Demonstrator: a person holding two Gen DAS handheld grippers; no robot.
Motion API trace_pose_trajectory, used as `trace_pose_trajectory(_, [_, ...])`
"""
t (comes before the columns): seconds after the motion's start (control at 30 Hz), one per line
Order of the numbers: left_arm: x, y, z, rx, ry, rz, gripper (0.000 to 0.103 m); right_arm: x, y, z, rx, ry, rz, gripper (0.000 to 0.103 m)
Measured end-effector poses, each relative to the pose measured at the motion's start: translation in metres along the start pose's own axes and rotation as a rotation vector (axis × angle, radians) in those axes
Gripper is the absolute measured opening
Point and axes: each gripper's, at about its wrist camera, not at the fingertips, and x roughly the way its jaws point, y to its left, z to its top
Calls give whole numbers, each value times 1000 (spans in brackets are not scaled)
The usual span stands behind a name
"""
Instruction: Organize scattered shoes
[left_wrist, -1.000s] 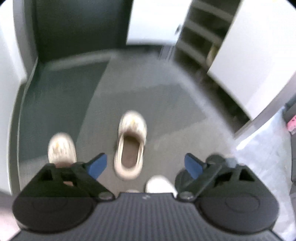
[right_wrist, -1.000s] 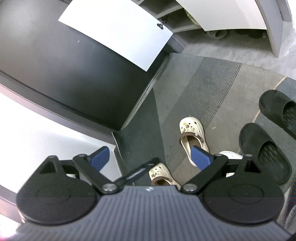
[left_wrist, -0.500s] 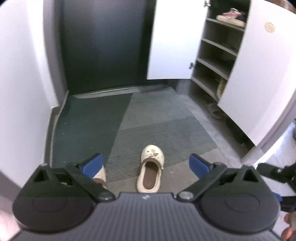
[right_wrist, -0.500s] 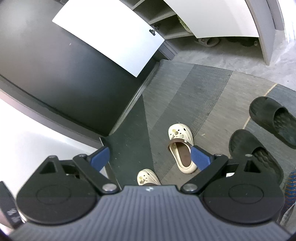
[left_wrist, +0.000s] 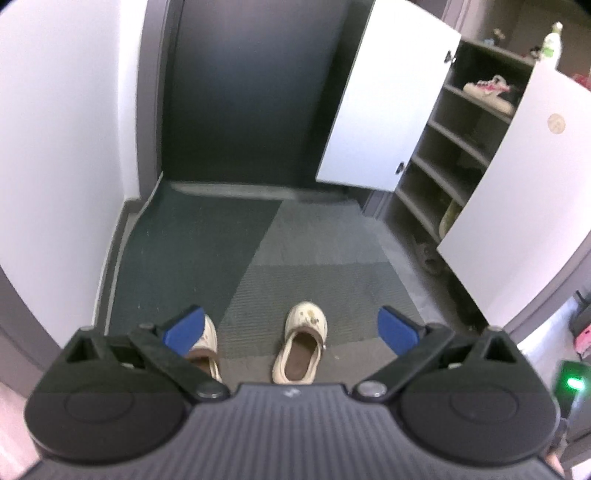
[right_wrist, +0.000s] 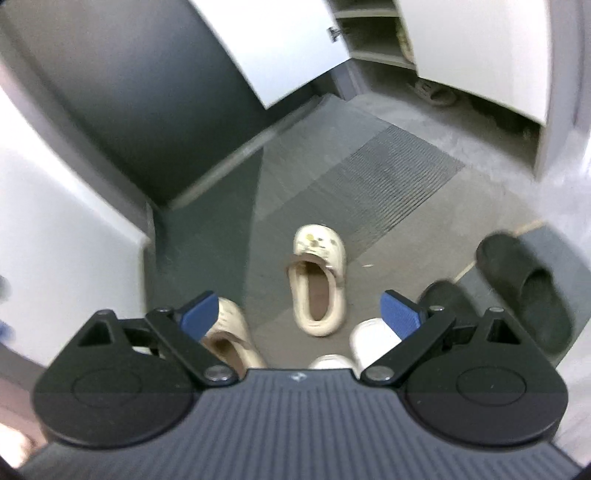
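the left gripper (left_wrist: 291, 330) hangs above the floor with its blue-padded jaws spread wide and nothing between them. the right gripper (right_wrist: 301, 317) is likewise spread apart and empty.

nearest, a cream clog (right_wrist: 229, 338) lies partly hidden behind the right gripper's left finger, its brown insole showing. just beside the other finger sit two white shoe toes (right_wrist: 365, 341), mostly covered. a second cream clog (right_wrist: 318, 282) lies between the fingers in view, toe pointing away, with a brown footbed, a strap across the opening and small brownish charms on its toe. in the left wrist view the same clog (left_wrist: 301, 341) sits on the ribbed grey mat (left_wrist: 325, 291).

to the right, two black slides (right_wrist: 524, 291) rest side by side on the floor.

farther off, a shoe cabinet (left_wrist: 454, 155) stands with both white doors open; a pink-and-white sneaker (left_wrist: 487, 88) lies on an upper shelf.
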Motion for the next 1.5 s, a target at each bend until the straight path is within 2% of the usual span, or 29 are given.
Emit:
trace_pose_trajectory(0.1, [-3, 5, 4, -5, -29, 9, 101, 31, 19, 7, -81, -1, -19, 96])
trace_pose_trajectory(0.17, [-1, 8, 6, -14, -26, 13, 101, 49, 35, 8, -200, -11, -11, 96])
trace_pose_trajectory(0.27, [1, 15, 8, -44, -4, 10, 101, 97, 60, -2, -453, 0, -78, 96])
trace_pose_trajectory(0.37, [3, 20, 10, -67, 7, -10, 101, 136, 60, -10, -536, 44, -105, 96])
trace_pose_trajectory(0.4, [3, 20, 10, -69, 3, -9, 101, 148, 56, -10, -521, 58, -104, 95])
trace_pose_trajectory(0.47, [4, 22, 11, -72, -4, -4, 103, 190, 43, -11, -455, 104, -94, 80])
trace_pose_trajectory(0.5, [5, 22, 11, -76, -7, 1, 103, 204, 37, -11, -409, 117, -81, 76])
trace_pose_trajectory(0.63, [13, 18, 11, -66, -20, 33, 103, 251, 24, -19, -296, 137, -44, 75])
trace_pose_trajectory(0.73, [31, 10, 12, -36, -23, 79, 103, 289, 15, -27, -253, 139, -58, 72])
trace_pose_trajectory(0.83, [49, 5, 14, -17, 2, 114, 103, 322, 7, -30, -222, 142, -78, 63])
trace_pose_trajectory(0.9, [69, 3, 15, -22, 43, 135, 103, 340, -1, -29, -191, 133, -95, 61])
trace_pose_trajectory(0.97, [87, 3, 15, -37, 90, 142, 103, 358, -14, -26, -134, 124, -108, 49])
trace_pose_trajectory(1.03, [100, 3, 14, -50, 129, 138, 103, 370, -23, -22, -95, 115, -79, 34])
trace_pose_trajectory(1.1, [109, 2, 12, -56, 152, 145, 103, 380, -22, -22, -107, 98, -46, 29])
trace_pose_trajectory(1.2, [124, -4, 9, -47, 184, 148, 103, 388, -13, -24, -183, 69, -73, 29])
trace_pose_trajectory(1.3, [133, -11, 7, -36, 210, 121, 103, 390, -15, -24, -192, 55, -56, 29])
trace_pose_trajectory(1.5, [135, -19, 2, -19, 219, 111, 103, 387, -7, -31, -220, 51, 104, 26])
